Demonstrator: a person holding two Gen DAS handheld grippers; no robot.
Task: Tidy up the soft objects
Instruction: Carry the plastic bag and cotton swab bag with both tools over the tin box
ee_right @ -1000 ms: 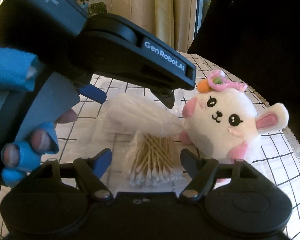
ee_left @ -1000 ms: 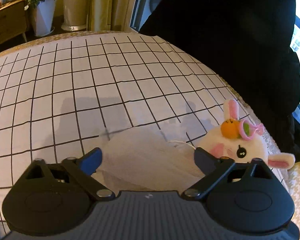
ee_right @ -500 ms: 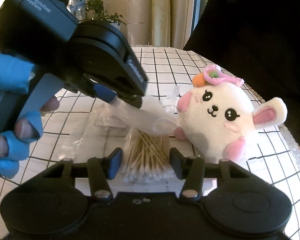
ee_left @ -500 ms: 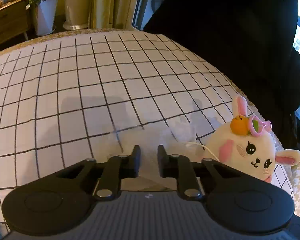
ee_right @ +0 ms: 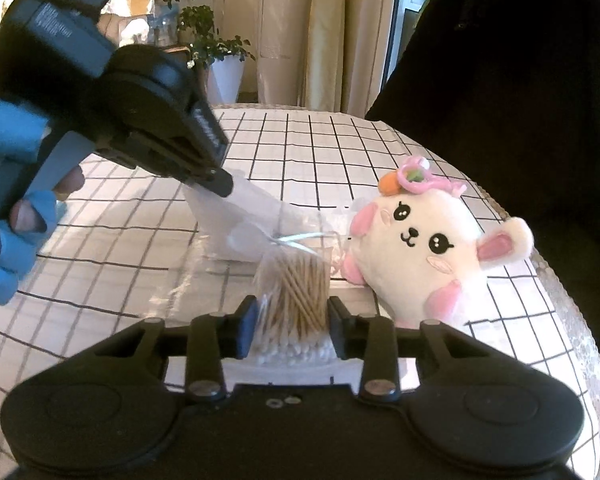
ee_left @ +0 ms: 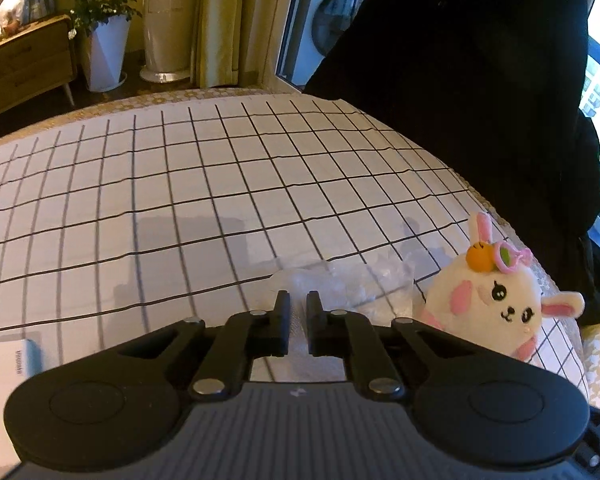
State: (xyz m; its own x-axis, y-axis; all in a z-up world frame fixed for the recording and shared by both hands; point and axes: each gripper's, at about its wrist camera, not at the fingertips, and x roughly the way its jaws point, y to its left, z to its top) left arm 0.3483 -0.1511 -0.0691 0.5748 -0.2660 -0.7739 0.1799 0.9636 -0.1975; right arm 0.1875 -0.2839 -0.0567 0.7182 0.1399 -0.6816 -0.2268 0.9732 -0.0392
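- The gridded tablecloth [ee_right: 308, 140] carries everything; the plush bunny [ee_right: 428, 252] lies on it just right of the swab bag, untouched.
- The clear bag [ee_right: 236, 216] stretches up and left from the swabs to the left gripper [ee_right: 216, 180], whose jaws are clamped on its film.
- The cotton swab bundle [ee_right: 296, 292] sits dead ahead between the right gripper [ee_right: 292, 320] fingers, its sticks pointing away from the camera; the jaws have just been closing and now press its sides.
- The right hand is nearer the swabs.

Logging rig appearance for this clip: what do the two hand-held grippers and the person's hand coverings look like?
Both are black: two round housings, silver-riveted linkages and a ribbed grey body behind. The right hand-held gripper has a blue pad on one finger. The left hand-held gripper, seen from outside, has a blue-grey handle and small white lettering. The left hand wears a blue fingerless glove.
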